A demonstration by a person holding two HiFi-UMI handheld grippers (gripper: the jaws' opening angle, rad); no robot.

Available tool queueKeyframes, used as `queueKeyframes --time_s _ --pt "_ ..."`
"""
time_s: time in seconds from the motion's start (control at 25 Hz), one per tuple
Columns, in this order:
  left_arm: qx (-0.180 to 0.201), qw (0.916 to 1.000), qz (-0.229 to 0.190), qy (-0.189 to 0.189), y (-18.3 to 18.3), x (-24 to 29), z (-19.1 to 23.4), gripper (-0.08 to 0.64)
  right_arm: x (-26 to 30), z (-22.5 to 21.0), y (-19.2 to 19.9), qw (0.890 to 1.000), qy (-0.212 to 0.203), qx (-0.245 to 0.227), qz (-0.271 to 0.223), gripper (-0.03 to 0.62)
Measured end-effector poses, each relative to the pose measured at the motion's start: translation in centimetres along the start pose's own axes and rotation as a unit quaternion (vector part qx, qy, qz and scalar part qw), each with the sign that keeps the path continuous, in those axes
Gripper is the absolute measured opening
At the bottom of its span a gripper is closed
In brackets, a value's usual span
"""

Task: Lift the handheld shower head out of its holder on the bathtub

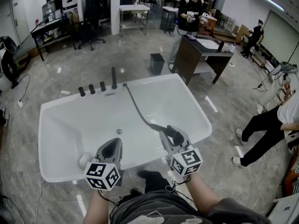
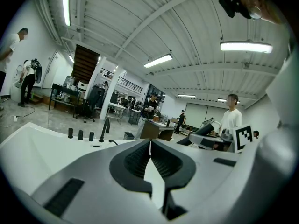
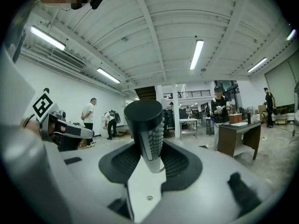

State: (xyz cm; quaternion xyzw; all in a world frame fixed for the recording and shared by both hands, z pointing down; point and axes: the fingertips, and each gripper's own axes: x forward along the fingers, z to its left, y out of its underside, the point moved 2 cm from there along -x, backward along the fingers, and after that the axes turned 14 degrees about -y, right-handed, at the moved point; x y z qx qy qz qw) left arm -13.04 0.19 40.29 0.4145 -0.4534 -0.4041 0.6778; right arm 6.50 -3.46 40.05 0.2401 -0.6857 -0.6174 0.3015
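- Head view: a white bathtub (image 1: 51, 125) stood on a grey marble floor, with a row of black fittings (image 1: 103, 86) on its far rim.
- A black hose (image 1: 136, 107) ran from that rim across the basin to the black handheld shower head (image 1: 163, 129), which was above the tub's near right part, well apart from the fittings.
- The right gripper (image 1: 171, 135) was clamped on the shower head.
- The left gripper (image 1: 112, 147) hovered over the near rim, just beside the right one and touching nothing.
- A dark bin (image 1: 157, 63) and a dark desk (image 1: 198, 55) stood beyond the tub.
- Left gripper view: the left gripper (image 2: 150, 146) had its jaws pressed together at the tips, with nothing between them. The bathtub (image 2: 32, 148) lay below and the fittings (image 2: 80, 135) showed on its far rim.
- Right gripper view: the right gripper (image 3: 148, 144) had its ribbed pads pressed on both sides of the shower head (image 3: 145, 120), which stood upright between them, its nubbed spray face turned to the right.
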Motion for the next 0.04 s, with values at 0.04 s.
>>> queueKeyframes --time_s 0.04 --pt "0.000 1.0000 0.001 0.000 0.05 0.16 0.03 0.018 0.06 -0.15 0.06 1.000 0.000 0.000 0.000 0.141"
